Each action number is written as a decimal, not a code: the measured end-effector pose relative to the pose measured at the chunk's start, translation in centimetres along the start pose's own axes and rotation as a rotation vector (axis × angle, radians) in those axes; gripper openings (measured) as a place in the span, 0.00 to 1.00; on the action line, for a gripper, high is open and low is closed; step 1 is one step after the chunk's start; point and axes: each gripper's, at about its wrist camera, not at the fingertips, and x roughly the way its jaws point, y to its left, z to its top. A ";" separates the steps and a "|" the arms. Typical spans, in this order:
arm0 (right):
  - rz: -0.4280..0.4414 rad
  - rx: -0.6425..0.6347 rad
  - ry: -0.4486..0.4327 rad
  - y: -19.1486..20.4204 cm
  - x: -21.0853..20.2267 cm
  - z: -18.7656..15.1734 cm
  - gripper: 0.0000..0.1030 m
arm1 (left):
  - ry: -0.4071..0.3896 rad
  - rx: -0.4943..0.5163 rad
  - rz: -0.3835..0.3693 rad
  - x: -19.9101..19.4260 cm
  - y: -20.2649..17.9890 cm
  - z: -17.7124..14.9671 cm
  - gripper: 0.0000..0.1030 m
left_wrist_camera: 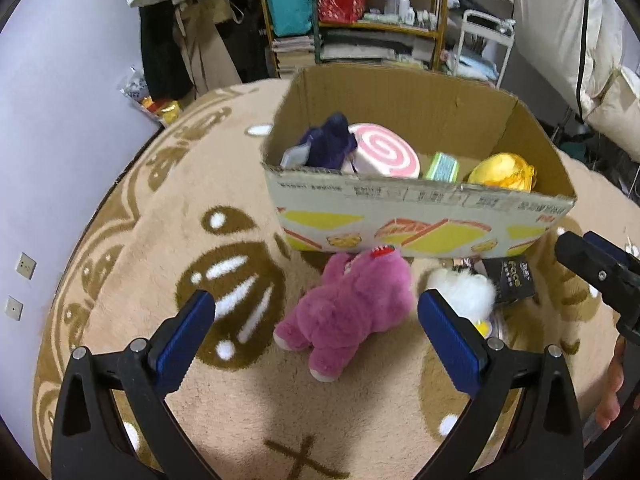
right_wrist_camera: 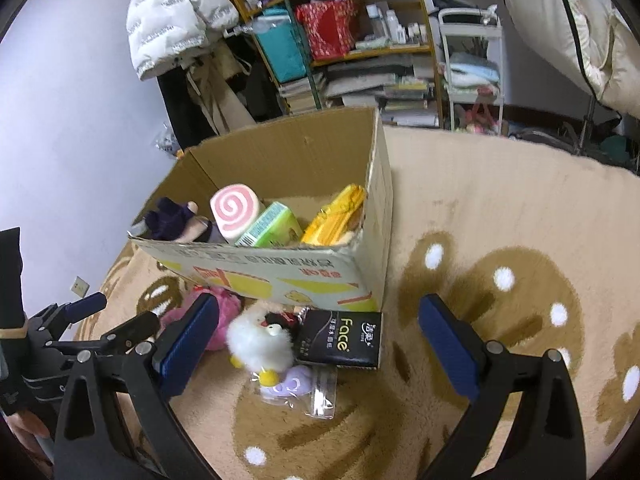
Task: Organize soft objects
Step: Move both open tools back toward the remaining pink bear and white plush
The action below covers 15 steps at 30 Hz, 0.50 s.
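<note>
A pink plush bear (left_wrist_camera: pixel 348 316) lies on the rug just in front of the cardboard box (left_wrist_camera: pixel 420 216). My left gripper (left_wrist_camera: pixel 316 332) is open, its blue pads either side of the bear and a little nearer to me. A white fluffy toy (right_wrist_camera: pixel 260 340), a black "Face" tissue pack (right_wrist_camera: pixel 340 340) and a purple item in a clear bag (right_wrist_camera: pixel 292 384) lie by the box (right_wrist_camera: pixel 280 276). My right gripper (right_wrist_camera: pixel 320 344) is open above them. Inside the box are a pink swirl cushion (right_wrist_camera: pixel 232 210), a green pack (right_wrist_camera: pixel 272 226), a yellow plush (right_wrist_camera: pixel 340 216) and a dark purple toy (right_wrist_camera: pixel 168 216).
The beige and brown patterned rug (left_wrist_camera: pixel 200 240) covers the floor. Behind the box stand a cluttered shelf (right_wrist_camera: pixel 360 40), hanging coats (right_wrist_camera: pixel 180 12) and a white cart (right_wrist_camera: pixel 472 60). A lilac wall (left_wrist_camera: pixel 48 120) runs along the left. A person's hand (left_wrist_camera: pixel 612 392) shows at the right edge.
</note>
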 end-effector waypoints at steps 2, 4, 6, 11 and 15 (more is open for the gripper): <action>-0.011 0.006 0.022 -0.2 0.7 0.0 1.00 | 0.017 0.011 -0.003 0.6 -0.3 0.0 0.98; -0.030 0.009 0.037 -0.4 1.3 -0.1 1.00 | 0.030 0.015 -0.006 1.1 -0.5 0.0 0.98; -0.053 0.008 0.038 -0.6 1.6 -0.1 1.00 | 0.049 0.012 -0.015 1.7 -0.6 0.1 0.98; -0.043 0.037 0.094 -1.4 3.1 0.0 1.00 | 0.083 0.016 -0.014 3.2 -0.8 0.3 0.98; -0.045 0.043 0.124 -1.6 4.5 -0.1 1.00 | 0.114 0.025 -0.024 4.5 -1.1 0.6 0.98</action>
